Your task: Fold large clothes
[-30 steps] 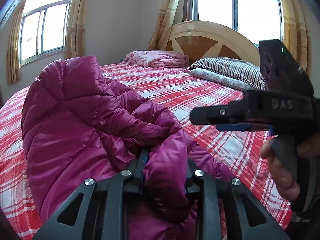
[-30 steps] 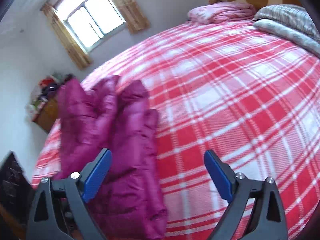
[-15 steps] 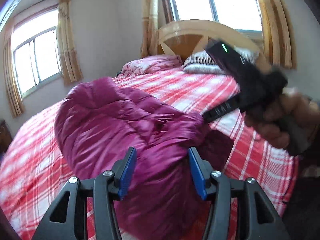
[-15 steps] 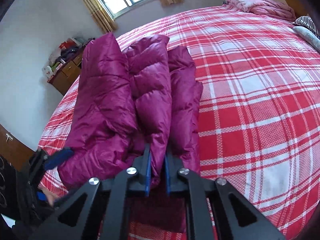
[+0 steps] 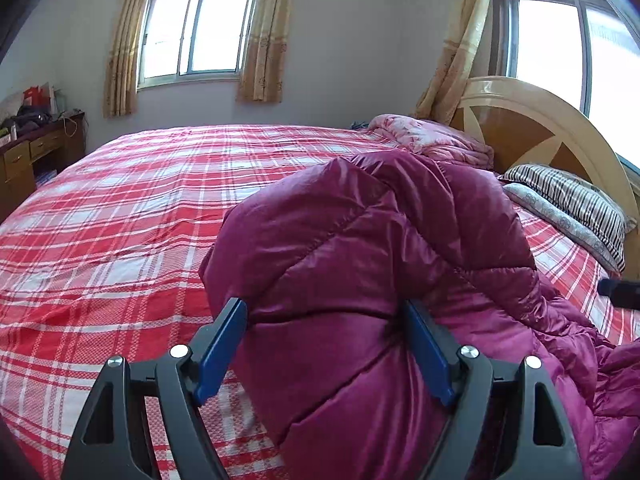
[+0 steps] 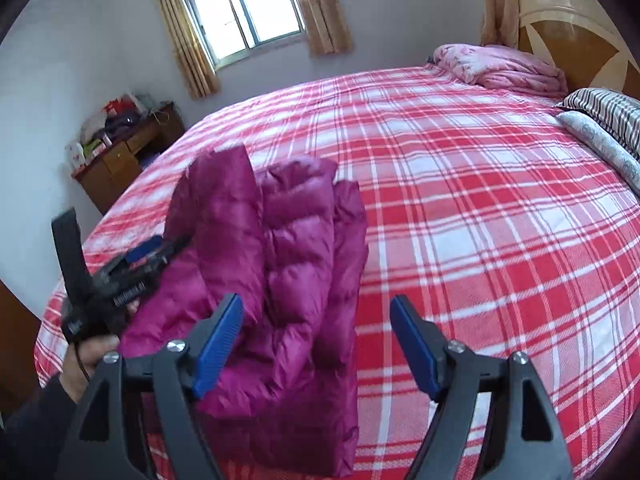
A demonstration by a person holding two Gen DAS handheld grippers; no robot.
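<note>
I hold the left gripper (image 5: 324, 344) with its jaws spread wide; they have just been opening. A thick bulge of the magenta down jacket (image 5: 380, 264) sits between the blue pads (image 5: 222, 346), and the fabric appears to brush both, though I cannot tell whether either pad presses. I treat it as released.

The right gripper (image 6: 316, 344) also stands open, its jaws having just reopened. Its left pad overlaps the jacket's edge in the right wrist view; the right pad is over bare bedspread (image 6: 500, 240). Nothing is clamped.

Location: the jacket lies on the red plaid bedspread at the near edge, at 10 o'clock in the right wrist view, stacked in roughly three lengthwise folds. The left gripper body appears at 9 o'clock, held by a hand (image 6: 94, 356).

Fault conditions from here:
- Puffy down filling springs back once unclamped, so the stacked folds may loosen or slide apart.
- Withdrawing the left gripper with fabric against the pads may drag the top layer off.
- The bundle sits close to the bed edge; a push toward 6 o'clock may tip it off.
</note>
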